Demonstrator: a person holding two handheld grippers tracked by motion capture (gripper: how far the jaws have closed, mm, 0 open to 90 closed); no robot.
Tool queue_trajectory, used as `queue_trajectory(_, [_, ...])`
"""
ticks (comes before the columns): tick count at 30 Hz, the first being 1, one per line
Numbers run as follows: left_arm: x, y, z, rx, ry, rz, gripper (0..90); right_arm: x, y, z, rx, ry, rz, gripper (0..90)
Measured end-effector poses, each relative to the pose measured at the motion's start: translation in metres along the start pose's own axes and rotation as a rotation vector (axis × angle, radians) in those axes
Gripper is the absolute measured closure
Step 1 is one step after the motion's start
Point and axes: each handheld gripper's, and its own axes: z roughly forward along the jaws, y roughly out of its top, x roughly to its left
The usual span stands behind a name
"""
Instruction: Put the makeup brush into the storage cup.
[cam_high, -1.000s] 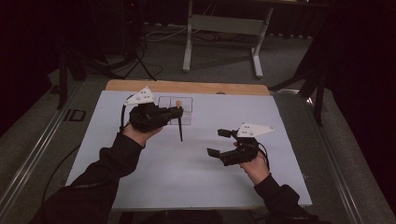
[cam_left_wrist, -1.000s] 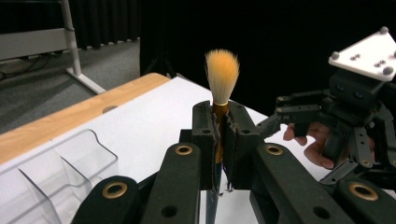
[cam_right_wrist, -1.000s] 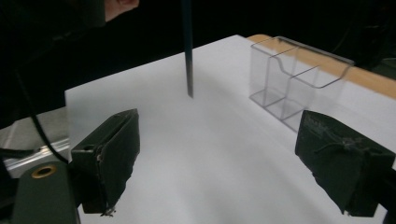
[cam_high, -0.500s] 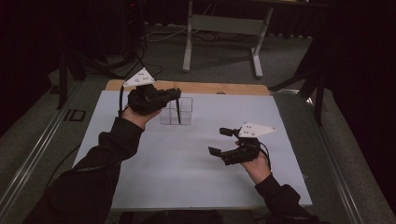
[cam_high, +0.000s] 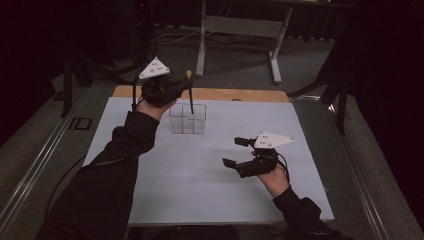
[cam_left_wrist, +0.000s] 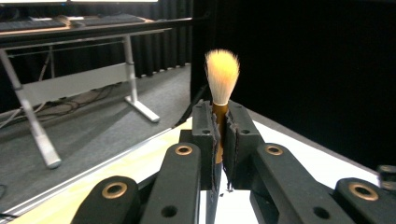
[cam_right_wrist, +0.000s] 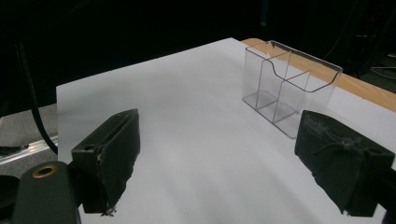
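Since the earlier frames, the left gripper (cam_high: 186, 86) has been carried up and toward the far edge, above the clear two-compartment holder (cam_high: 187, 119) on the white table (cam_high: 200, 185); the right gripper (cam_high: 239, 152) is held with jaws spread, empty. The brush (cam_left_wrist: 221, 93) is pinched at its gold ferrule, bristles up, its dark handle hanging over the holder (whether inside it cannot be told). It is judged light, stiff and slim; the ferrule suits gripping, the soft bristles do not.

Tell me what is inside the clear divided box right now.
The clear box looks empty in the right gripper view; its compartments show bare floor. From above, the brush, held upright in the left tool, hangs over it, the handle tip hard to place.
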Motion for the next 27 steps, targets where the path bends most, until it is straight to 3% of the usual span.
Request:
queue_trajectory(13, [0.021, -0.003, 0.020, -0.013, 0.064, -0.023, 84.1, 0.000, -0.003, 0.003, 0.010, 0.004, -0.008, 14.0])
queue_trajectory(27, [0.038, -0.016, 0.032, 0.004, 0.127, -0.032, 84.2, -0.001, -0.004, 0.003, 0.013, -0.005, -0.025, 14.1])
